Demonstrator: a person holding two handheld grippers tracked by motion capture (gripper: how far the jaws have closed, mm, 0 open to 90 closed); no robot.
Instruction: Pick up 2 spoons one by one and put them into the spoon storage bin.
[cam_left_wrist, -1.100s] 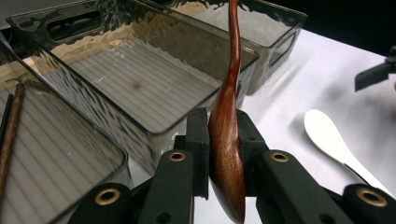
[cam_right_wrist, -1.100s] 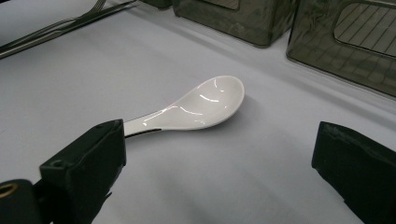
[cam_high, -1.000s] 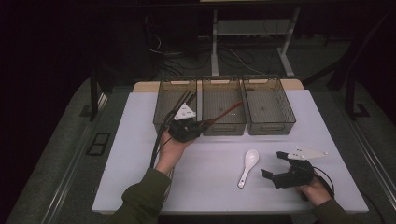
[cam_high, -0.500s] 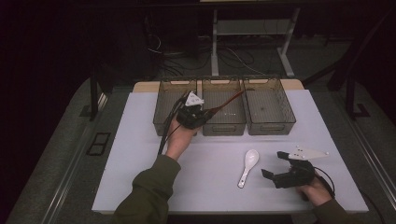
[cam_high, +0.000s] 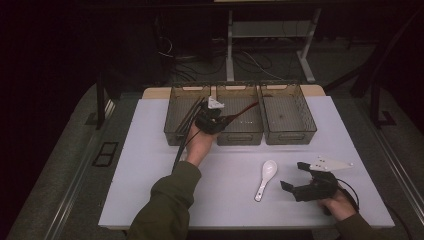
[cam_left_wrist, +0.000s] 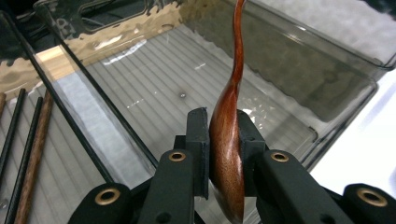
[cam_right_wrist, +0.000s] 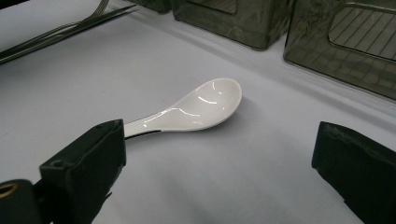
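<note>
The left gripper (cam_left_wrist: 223, 140) is clamped on a brown wooden spoon (cam_left_wrist: 228, 154), its two black pads pressing the sides of the glossy bowl, while the thin handle runs up and away from the jaws over the middle bin (cam_left_wrist: 299, 79). In the high view this gripper (cam_high: 214, 120) sits over the near edge between the left bin (cam_high: 172, 117) and the middle bin (cam_high: 239, 137), and the spoon's reddish handle (cam_high: 245, 109) slants out above the middle bin's ribbed floor. The spoon is held in the air, clear of the bin floor as far as the left gripper view shows. In the left bin lie several long dark sticks (cam_left_wrist: 28, 154), one of them brown; what they are exactly is hard to tell. The third bin (cam_high: 290, 132) stands just beside the middle one, at the right end of the row.

The right gripper (cam_high: 306, 182) rests low on the white tabletop (cam_high: 150, 165) near the front right corner, its jaws spread wide with nothing between the pads. Just to its left lies a white ceramic spoon (cam_high: 265, 177), bowl pointing toward the bins and handle toward the person. In the right gripper view that white spoon (cam_right_wrist: 196, 109) lies flat on the tabletop ahead of the wide jaws, its handle end close by the left pad, not gripped
</note>
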